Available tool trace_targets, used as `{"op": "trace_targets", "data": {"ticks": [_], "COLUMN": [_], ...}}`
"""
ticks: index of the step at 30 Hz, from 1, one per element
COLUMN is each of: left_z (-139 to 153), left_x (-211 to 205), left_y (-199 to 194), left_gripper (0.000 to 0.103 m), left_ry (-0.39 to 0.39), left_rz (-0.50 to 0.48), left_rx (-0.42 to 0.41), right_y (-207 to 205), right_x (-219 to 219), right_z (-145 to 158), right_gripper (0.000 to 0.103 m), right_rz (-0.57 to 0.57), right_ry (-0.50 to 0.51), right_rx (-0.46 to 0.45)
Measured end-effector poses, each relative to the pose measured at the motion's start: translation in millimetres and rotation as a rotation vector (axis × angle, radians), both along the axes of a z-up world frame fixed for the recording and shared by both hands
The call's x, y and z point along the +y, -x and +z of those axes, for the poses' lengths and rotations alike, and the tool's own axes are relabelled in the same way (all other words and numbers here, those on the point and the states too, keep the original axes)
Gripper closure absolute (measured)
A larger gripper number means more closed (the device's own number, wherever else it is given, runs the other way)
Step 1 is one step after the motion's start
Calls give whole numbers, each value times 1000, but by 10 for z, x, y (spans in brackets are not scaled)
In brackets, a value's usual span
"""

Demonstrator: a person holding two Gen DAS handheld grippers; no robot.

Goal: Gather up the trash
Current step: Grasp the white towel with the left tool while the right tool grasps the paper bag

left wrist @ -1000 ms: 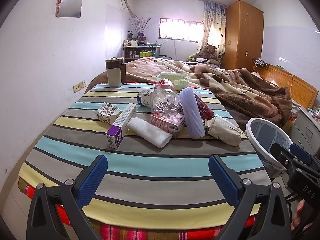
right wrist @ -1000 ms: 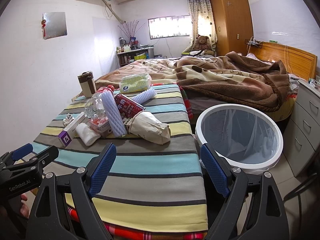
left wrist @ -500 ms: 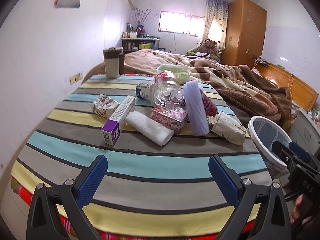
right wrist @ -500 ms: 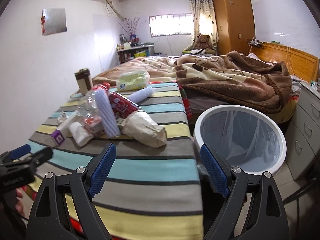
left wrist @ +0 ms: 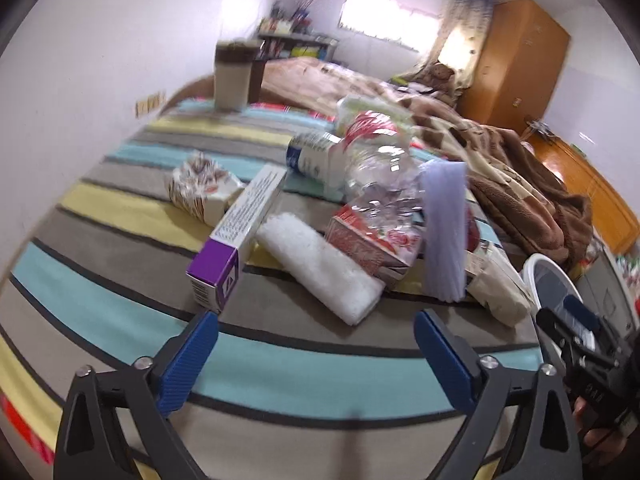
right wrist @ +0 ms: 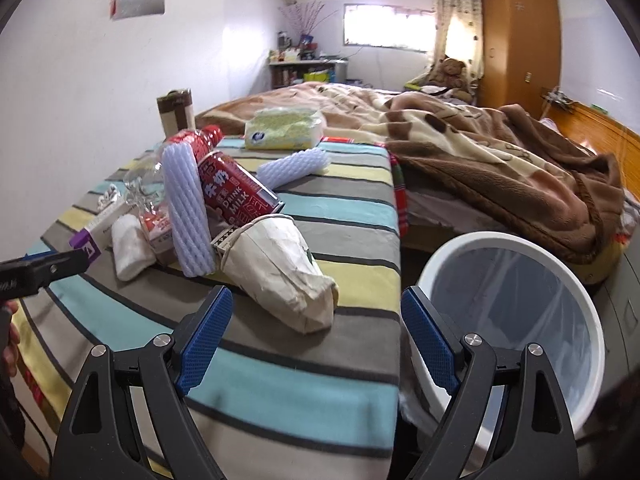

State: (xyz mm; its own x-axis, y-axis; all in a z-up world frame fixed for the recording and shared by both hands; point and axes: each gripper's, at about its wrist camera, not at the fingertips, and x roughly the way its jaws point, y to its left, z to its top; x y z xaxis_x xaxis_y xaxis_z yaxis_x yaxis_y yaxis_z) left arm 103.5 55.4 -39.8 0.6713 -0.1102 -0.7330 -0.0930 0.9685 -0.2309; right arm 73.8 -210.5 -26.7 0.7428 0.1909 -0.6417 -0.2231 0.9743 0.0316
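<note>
1. Left gripper [left wrist: 316,354], nearer the trash heap than a second ago; jaws wide, closing, nothing between them.
2. Right gripper [right wrist: 316,338]: also nearer, jaws apart, empty.
3. Crumpled cream paper bag [right wrist: 280,272], ribbed lilac foam sleeve [right wrist: 186,212], purple-ended carton [left wrist: 236,240]: mid-table on striped cloth [right wrist: 280,384].
4. Round white lined bin [right wrist: 516,332]: beside the table's right edge.

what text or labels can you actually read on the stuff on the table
"DRINK MILK", below large white characters: red can.
Fine print on the side of the purple-ended box: too blurred to read.
Round blue logo on the green tissue pack: too small.
Marking on the paper bag: unreadable.
</note>
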Motion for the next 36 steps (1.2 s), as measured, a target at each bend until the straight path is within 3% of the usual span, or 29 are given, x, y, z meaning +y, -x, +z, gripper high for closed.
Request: {"op": "trace_targets", "data": {"ticks": [11, 15, 23, 25, 30, 36], "left_z": [-206, -263, -250, -246, -251, -252], "left_x": [74, 77, 100, 90, 115, 91], "left_y": [-406, -493, -651, -675, -671, -591], "left_gripper": [13, 16, 17, 25, 58, 74], "left_ry": [67, 58, 114, 99, 126, 128], "left_rz": [28, 43, 70, 78, 59, 28], "left_rx": [74, 102, 118, 120, 117, 99], "right_y": [-248, -302, -337, -311, -303, -205], "right_x": [27, 99, 105, 114, 141, 132], "right_z": [-93, -139, -143, -137, -137, -99], "right_gripper": [15, 16, 40, 43, 50, 59], "right_rz": [93, 144, 154, 161, 165, 155], "right_ry": [-40, -33, -21, -19, -3, -19], "right_rx": [77, 116, 130, 128, 123, 106]}}
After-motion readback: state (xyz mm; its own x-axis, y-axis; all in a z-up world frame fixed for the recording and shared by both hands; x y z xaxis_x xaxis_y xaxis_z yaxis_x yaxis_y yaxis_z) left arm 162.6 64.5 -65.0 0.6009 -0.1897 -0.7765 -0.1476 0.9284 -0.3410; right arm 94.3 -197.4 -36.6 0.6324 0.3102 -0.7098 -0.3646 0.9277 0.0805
